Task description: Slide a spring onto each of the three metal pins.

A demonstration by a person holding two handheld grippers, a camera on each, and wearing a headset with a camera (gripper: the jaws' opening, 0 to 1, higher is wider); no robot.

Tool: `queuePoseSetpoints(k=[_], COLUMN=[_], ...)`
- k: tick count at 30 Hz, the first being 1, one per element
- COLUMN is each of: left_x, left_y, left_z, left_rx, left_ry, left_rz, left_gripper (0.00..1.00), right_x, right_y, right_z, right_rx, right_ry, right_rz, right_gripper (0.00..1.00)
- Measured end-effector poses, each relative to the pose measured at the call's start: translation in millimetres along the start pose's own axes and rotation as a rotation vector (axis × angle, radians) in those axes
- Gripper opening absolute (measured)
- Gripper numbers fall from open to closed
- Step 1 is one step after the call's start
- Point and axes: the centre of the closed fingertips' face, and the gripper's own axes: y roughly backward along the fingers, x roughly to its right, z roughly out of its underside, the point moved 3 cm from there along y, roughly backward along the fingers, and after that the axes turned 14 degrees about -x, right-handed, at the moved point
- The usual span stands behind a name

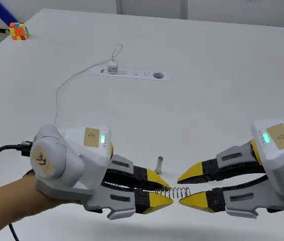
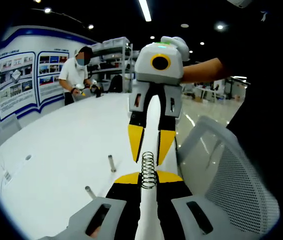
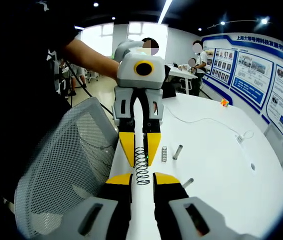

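spring (image 3: 141, 170) held in left tongs (image 1: 170, 192), far end between right tongs (image 1: 179, 190)

Left tool (image 1: 168, 192) tight on the spring (image 1: 178, 192), right tool (image 1: 180, 191) nose to nose with it — jaws slightly apart

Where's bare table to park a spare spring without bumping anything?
Bare: the wide table band between the power strip and the claws, and everything right of the strip. Crowded: near edge, where left claw, right claw, spring and pin meet; the cable crosses the left side.
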Motion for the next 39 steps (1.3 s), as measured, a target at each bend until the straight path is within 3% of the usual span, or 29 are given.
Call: queuePoseSetpoints(k=[6, 8, 21, 35, 39], left_x=[2.3, 2.1, 3.1, 2.6, 2.1], left_y=[3.6, 3.7, -0.5, -1.6, -3.4], left_z=[-5.5, -4.8, -1.6, -4.8, -5.6], left_rx=[0.031, 0.022, 0.000, 0.011, 0.007], left_ry=[0.001, -0.016, -0.044, -0.035, -0.038], left_rz=[0.018, 0.012, 0.007, 0.001, -0.003], left_gripper=[0.10, 0.10, 0.10, 0.10, 0.10], right_x=[-1.1, -0.8, -1.1, 1.5, 1.9], right_y=[-3.3, -2.0, 10.7, 14.4, 13.4], right_z=[2.0, 1.0, -13.5, -38.4, -40.2], right_rx=[0.000, 0.008, 0.111, 0.232, 0.216], right_ry=[-0.008, -0.006, -0.079, -0.146, -0.154], right_rz=[-0.006, -0.006, -0.048, -0.048, -0.044], right_gripper=[0.13, 0.12, 0.11, 0.11, 0.11])
